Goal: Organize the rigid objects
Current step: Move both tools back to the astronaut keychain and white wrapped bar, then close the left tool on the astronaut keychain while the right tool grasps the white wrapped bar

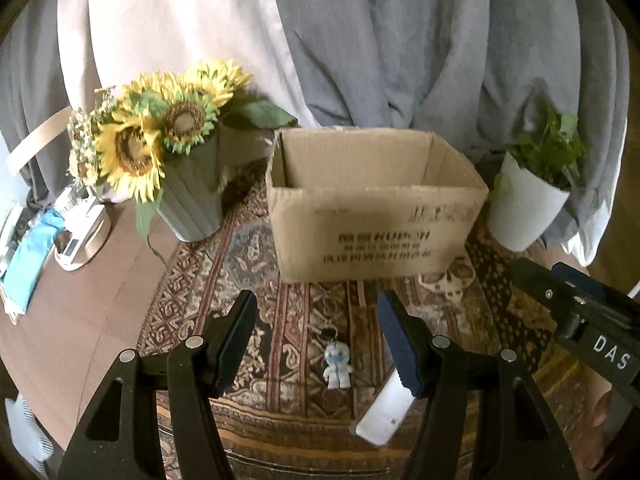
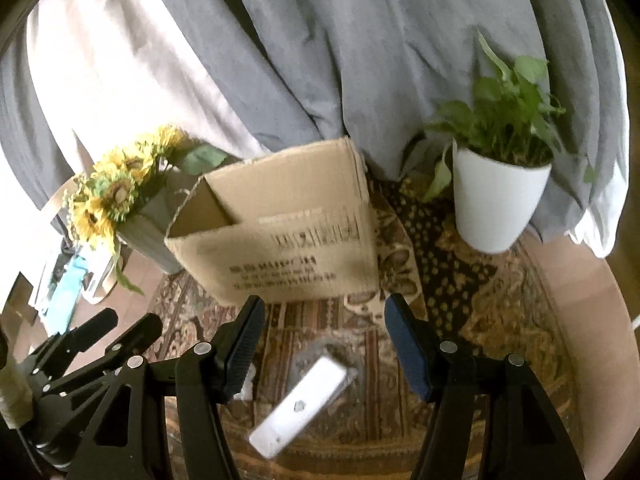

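Both tongs, left [image 1: 316,340] and right [image 2: 324,344], stood half-open and empty. The white phone [image 2: 298,404] lay on the rug [image 2: 460,320] before the cardboard box [image 2: 280,232]; probably rigid, slick, breakable. Grip its long edges.

Both grippers are black plastic, with round silver pins at the joints. The right gripper [image 1: 532,276] carries white "DAS" lettering. The left gripper [image 1: 316,320] has ribbed pads, one dark blue.

A lived-in home room. Beneath the hand-held grippers lies a patterned oriental rug [image 1: 208,288] over a brown floor. Ahead hang long grey curtains [image 1: 420,40]. Ahead to the left stands a ribbed vase of sunflowers [image 1: 160,136]; ahead to the right, a leafy houseplant in a white pot [image 2: 500,200].
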`<state>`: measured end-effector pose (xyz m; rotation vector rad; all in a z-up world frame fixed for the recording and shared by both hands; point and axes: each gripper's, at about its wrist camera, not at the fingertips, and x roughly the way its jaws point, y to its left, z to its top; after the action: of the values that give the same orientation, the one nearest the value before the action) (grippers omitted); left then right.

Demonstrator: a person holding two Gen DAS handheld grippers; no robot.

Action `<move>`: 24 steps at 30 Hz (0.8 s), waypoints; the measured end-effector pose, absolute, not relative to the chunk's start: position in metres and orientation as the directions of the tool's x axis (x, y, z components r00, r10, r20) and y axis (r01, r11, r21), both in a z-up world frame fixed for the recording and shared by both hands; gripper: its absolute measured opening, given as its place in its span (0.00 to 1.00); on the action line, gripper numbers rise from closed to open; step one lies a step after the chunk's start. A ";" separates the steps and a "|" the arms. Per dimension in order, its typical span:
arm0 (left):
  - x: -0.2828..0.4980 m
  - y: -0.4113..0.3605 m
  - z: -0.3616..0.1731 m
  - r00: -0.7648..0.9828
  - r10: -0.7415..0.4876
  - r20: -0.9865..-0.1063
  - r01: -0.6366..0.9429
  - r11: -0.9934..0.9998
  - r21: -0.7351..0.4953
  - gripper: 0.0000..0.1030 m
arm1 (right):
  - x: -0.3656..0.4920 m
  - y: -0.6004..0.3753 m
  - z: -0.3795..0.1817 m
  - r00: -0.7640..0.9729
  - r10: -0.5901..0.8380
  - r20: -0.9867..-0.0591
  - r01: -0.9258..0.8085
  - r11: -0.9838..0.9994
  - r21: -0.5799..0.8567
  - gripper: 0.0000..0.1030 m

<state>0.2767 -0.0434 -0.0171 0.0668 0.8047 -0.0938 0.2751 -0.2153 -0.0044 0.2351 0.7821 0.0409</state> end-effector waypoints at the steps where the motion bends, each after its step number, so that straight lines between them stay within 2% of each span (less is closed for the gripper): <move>1: 0.275 -0.043 -0.020 0.688 -0.067 -0.723 0.122 0.992 0.024 0.60 | 0.272 -0.215 -0.008 0.706 0.120 -0.698 0.060 0.972 0.228 0.62; 13: 0.287 -0.032 -0.069 0.618 -0.189 -0.763 0.272 0.962 -0.018 0.60 | 0.239 -0.196 -0.038 0.713 0.014 -0.701 0.227 0.941 0.250 0.62; 24: 0.306 -0.029 -0.115 0.543 -0.245 -0.803 0.312 0.947 -0.079 0.55 | 0.236 -0.180 -0.076 0.674 -0.086 -0.734 0.351 0.911 0.216 0.62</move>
<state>0.3061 -0.0295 -0.1153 0.0769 0.9411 -0.3311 0.2357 -0.1796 -0.0759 0.3563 0.7976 -0.2517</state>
